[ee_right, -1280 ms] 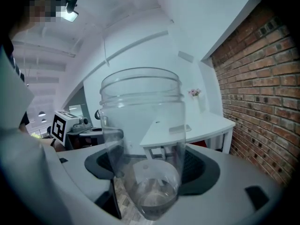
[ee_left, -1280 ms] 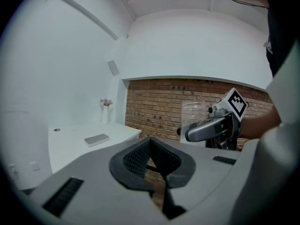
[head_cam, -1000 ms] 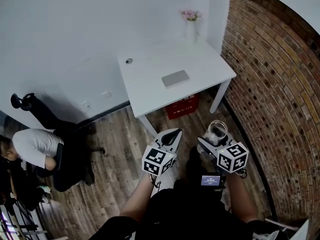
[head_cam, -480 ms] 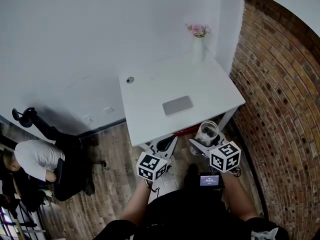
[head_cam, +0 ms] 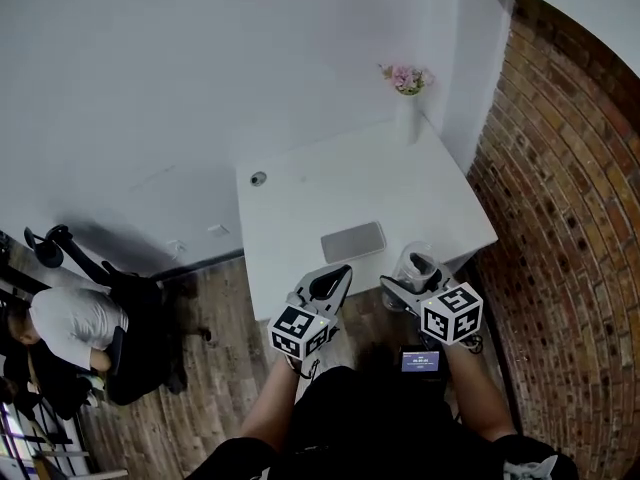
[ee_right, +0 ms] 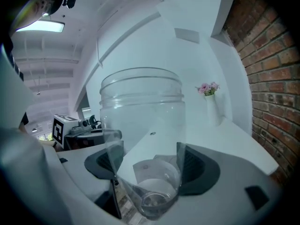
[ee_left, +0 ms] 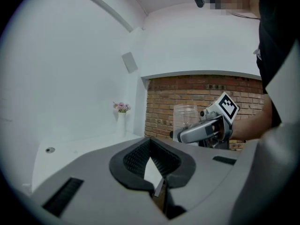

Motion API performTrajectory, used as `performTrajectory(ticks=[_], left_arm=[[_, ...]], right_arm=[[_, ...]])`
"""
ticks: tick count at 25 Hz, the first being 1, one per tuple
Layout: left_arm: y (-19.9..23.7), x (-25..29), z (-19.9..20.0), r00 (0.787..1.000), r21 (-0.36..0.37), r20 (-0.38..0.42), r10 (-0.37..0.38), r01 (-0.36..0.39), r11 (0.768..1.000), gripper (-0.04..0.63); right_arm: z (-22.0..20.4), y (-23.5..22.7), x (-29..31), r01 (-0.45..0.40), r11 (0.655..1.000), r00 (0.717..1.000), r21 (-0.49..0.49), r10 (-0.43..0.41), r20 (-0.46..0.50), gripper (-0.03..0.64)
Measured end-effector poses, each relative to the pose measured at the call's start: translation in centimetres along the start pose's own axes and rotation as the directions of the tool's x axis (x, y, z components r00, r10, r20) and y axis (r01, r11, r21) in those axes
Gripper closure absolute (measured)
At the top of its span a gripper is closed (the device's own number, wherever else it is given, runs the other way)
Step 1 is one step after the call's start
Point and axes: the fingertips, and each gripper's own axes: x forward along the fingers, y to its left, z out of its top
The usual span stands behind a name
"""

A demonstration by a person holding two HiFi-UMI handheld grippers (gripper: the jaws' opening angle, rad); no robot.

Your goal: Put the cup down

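A clear plastic cup [ee_right: 143,111] with a ribbed rim stands upright between the jaws of my right gripper [ee_right: 147,161], which is shut on its lower part. From the head view the cup [head_cam: 413,261] and right gripper [head_cam: 415,270] hang over the near edge of the white table [head_cam: 300,218], towards its right corner. My left gripper [head_cam: 343,270] sits beside them on the left, also at the table's near edge. Its jaws meet at the tips and hold nothing [ee_left: 150,142]. The left gripper view shows the cup [ee_left: 185,116] off to the right.
On the table lie a flat grey pad [head_cam: 352,242] close ahead of the grippers and a small round fitting [head_cam: 258,178] at the back left. A white vase with pink flowers [head_cam: 406,103] stands at the back right. A brick wall [head_cam: 560,218] runs along the right. A person [head_cam: 70,323] sits at far left.
The table has come closer. Both grippers have gone from over the wooden floor to the table's near edge, with the cup still held in the right one.
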Motion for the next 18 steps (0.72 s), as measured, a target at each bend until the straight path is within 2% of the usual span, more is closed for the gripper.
performTrajectory(ticks=[7, 13, 18], left_arm=[[1.9, 1.1, -0.7, 1.0, -0.032, -0.02, 0.019, -0.02, 0.999, 0.586], [2.7, 1.9, -0.6, 0.999, -0.033, -0.033, 0.001, -0.003, 0.999, 0.586], [3.5, 1.5, -1.1, 0.999, -0.05, -0.043, 0.015, -0.017, 0.999, 0.586]], right_arm=[[0.3, -1.0, 1.8, -0.01, 1.0, 1.0, 0.01, 0.01, -0.017, 0.249], [1.4, -0.9, 3.3, -0.021, 1.0, 1.0, 0.01, 0.021, 0.009, 0.249], [2.1, 0.2, 4.9, -0.05, 0.999, 0.999, 0.004, 0.05, 0.021, 0.249]])
